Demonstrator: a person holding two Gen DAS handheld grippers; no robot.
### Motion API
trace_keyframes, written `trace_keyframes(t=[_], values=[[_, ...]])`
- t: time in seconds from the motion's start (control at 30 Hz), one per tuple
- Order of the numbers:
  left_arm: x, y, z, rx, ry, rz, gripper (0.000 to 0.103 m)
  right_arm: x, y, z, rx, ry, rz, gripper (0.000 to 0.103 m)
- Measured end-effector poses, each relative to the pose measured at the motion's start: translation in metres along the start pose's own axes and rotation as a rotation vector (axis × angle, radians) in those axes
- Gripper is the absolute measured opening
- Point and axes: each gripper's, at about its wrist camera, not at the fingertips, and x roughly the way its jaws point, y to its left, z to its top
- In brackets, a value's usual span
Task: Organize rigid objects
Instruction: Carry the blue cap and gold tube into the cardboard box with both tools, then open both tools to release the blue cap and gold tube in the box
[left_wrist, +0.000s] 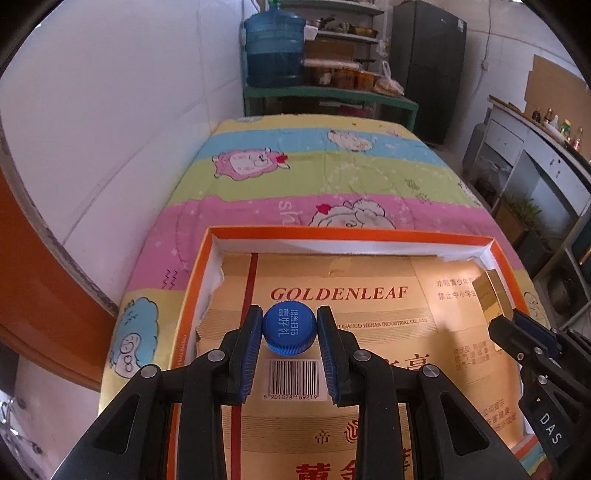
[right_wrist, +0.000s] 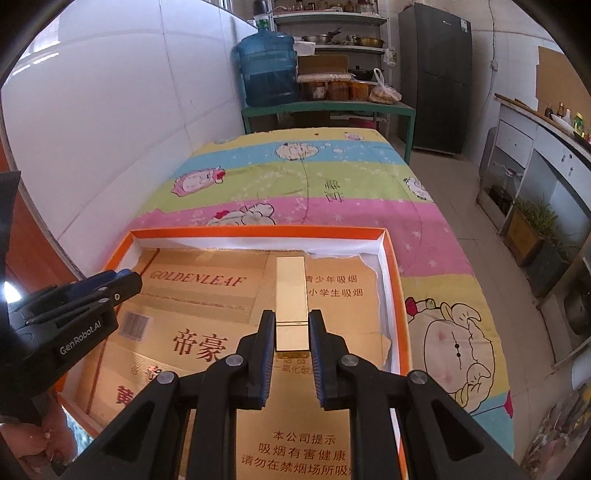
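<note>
Clamped in the left gripper (left_wrist: 289, 334): a blue bottle cap (left_wrist: 289, 329) with white characters on top, blue pads pressed to both sides of it, held above the printed barcode on the gold cardboard sheet (left_wrist: 369, 295) marked GOLDENLEAF. Clenched in the right gripper (right_wrist: 291, 334): a slim gold box (right_wrist: 291, 295), upright between the pads and jutting forward past the fingertips, over the right half of the same sheet. Lined with that gold cardboard and torn white paper along the walls: a shallow orange-rimmed tray (right_wrist: 258, 232), set on the near end of a bed. Spread over the bed: a striped quilt (right_wrist: 332, 181) in yellow, blue, green and pink, printed with cartoon sheep. Seen at the right edge of the left wrist view: the right gripper with the gold box; at the left edge of the right wrist view: the left gripper, black, lettered GenRobot.AI, with part of a hand (right_wrist: 22, 439) below it. Along the left of the bed: a white tiled wall (left_wrist: 110, 110). Beyond the foot of the bed: a green table (right_wrist: 328, 109) carrying a big blue water jug (right_wrist: 267, 70), jars and a bag, with shelves of pots above. Farther right: a dark refrigerator (right_wrist: 436, 74), then a tiled floor (right_wrist: 461, 221) and a white counter (right_wrist: 535, 155) topped with bottles.
</note>
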Motion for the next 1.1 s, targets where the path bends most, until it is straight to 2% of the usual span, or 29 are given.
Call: trace_keyframes(t=[0.77,0.83,0.9,0.97,1.1], values=[[0.028,-0.001,-0.006,0.01,0.118,-0.051,0.031,0.026,0.005,-0.01,-0.018,0.094,-0.005,0.019],[0.029,-0.002,-0.007,0.035,0.118,-0.062,0.036,0.028,0.006,-0.01,-0.021,0.1,-0.009,0.019],[0.03,-0.003,-0.008,0.053,0.125,-0.078,0.053,0.03,0.006,-0.011,-0.021,0.107,-0.013,0.019],[0.029,-0.002,-0.008,0.048,0.129,-0.076,0.058,0.029,0.007,-0.011,-0.019,0.105,-0.009,0.019],[0.027,0.001,-0.01,0.049,0.125,-0.096,0.06,0.027,0.006,-0.012,-0.015,0.108,0.004,0.02]])
